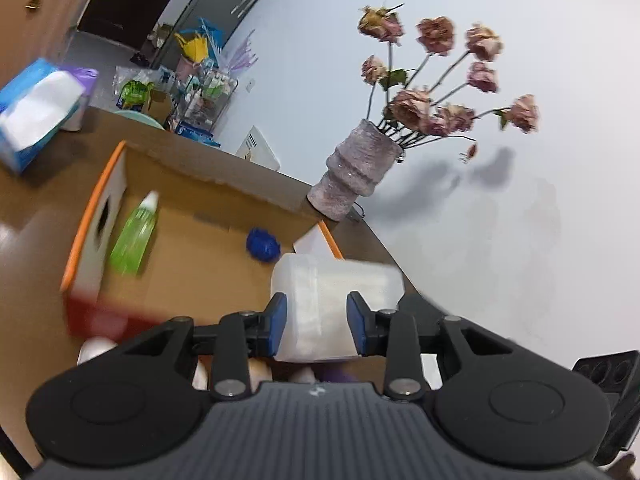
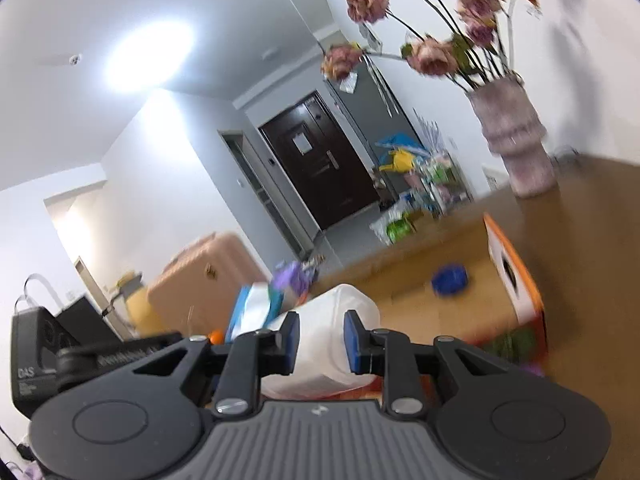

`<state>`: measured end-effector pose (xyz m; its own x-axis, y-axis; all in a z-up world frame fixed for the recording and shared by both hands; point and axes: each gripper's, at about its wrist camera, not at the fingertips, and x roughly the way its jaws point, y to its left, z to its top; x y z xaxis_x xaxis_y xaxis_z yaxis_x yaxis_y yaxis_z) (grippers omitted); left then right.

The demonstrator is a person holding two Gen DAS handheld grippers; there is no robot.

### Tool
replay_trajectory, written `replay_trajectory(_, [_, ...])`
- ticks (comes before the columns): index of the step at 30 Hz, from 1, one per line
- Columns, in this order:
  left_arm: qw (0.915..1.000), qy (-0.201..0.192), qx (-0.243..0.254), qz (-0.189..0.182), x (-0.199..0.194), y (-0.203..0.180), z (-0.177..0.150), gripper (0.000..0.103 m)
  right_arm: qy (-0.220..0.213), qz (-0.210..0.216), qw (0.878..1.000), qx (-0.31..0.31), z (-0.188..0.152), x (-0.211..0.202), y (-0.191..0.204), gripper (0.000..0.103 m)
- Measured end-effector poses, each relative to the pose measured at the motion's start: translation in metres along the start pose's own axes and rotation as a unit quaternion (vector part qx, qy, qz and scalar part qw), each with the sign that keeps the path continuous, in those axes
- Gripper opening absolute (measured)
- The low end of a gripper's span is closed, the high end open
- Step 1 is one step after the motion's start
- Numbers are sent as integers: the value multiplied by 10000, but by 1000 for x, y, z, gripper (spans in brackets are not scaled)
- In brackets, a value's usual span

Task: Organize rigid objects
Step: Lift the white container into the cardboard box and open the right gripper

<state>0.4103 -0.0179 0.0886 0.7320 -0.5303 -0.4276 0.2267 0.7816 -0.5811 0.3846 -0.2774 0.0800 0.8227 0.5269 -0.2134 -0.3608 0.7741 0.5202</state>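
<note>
A white translucent plastic container (image 1: 336, 304) hangs above the brown table, over the near edge of an open cardboard box (image 1: 208, 204). My left gripper (image 1: 317, 320) is shut on it, a blue pad pressed against each side. In the right wrist view my right gripper (image 2: 321, 338) is likewise shut on a white plastic container (image 2: 332, 332), which looks like the same one held from another side. Inside the box lie a green bottle (image 1: 134, 236) with a white cap and a blue round object (image 1: 262, 244). The blue round object (image 2: 450, 278) also shows beside the box's orange-edged wall (image 2: 516, 276).
A grey vase (image 1: 352, 176) of dried roses stands by the white wall behind the box. A blue and white tissue pack (image 1: 36, 112) lies at the table's far left. Beyond the table are a tan suitcase (image 2: 200, 276), a cluttered rack (image 2: 432, 176) and a dark door (image 2: 320, 164).
</note>
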Motion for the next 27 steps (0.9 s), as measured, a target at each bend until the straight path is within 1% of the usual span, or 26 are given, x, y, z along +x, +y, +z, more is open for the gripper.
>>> replay_trajectory(4, [9997, 117, -146, 152, 49, 16, 44, 33, 164, -46, 9998, -77, 38, 61, -18, 23])
replay_trajectory(6, [9991, 244, -162, 311, 75, 29, 59, 33, 401, -105, 9991, 73, 49, 94, -35, 23])
replay_trajectory(8, [9979, 349, -307, 454, 99, 46, 70, 33, 689, -109, 9971, 305, 56, 129, -54, 23])
replay_trajectory(12, [9946, 602, -482, 690, 137, 82, 81, 31, 1144, -170, 9916, 575, 56, 187, -81, 23])
replay_trajectory(14, [9926, 594, -551, 899, 148, 97, 81, 32, 1389, -231, 9882, 601, 47, 211, -90, 23])
replay_trajectory(15, [9916, 595, -568, 997, 152, 103, 81, 32, 1518, -300, 9862, 586, 40, 220, -94, 23])
replay_trajectory(16, [9904, 699, -601, 1027, 156, 108, 81, 32, 1663, -454, 9831, 617, 36, 227, -97, 25])
replay_trajectory(17, [9908, 760, -643, 921, 157, 110, 83, 33, 1736, -550, 9808, 692, 36, 229, -98, 25])
replay_trajectory(18, [9921, 705, -619, 827, 155, 110, 84, 39, 1601, -503, 9838, 636, 38, 228, -97, 25])
replay_trajectory(19, [9932, 600, -501, 859, 153, 107, 85, 42, 1453, -548, 9867, 477, 39, 225, -93, 30])
replay_trajectory(20, [9936, 489, -349, 960, 151, 103, 84, 48, 1369, -670, 9878, 307, 38, 223, -90, 41])
replay_trajectory(21, [9937, 423, -260, 1005, 149, 101, 83, 48, 1334, -795, 9878, 140, 37, 222, -85, 44])
replay_trajectory(23, [9934, 481, -201, 1022, 148, 98, 81, 50, 1369, -769, 9876, -8, 34, 221, -81, 48])
replay_trajectory(24, [9929, 455, -174, 1084, 146, 96, 80, 53, 1400, -728, 9875, -38, 33, 220, -79, 50])
replay_trajectory(25, [9915, 400, -131, 1230, 142, 94, 80, 56, 1385, -710, 9878, -91, 32, 216, -78, 55])
replay_trajectory(26, [9898, 341, -31, 1385, 136, 91, 79, 61, 1341, -754, 9879, -189, 32, 210, -76, 61])
replay_trajectory(27, [9885, 268, 111, 1484, 128, 87, 79, 65, 1308, -805, 9877, -292, 35, 203, -74, 63])
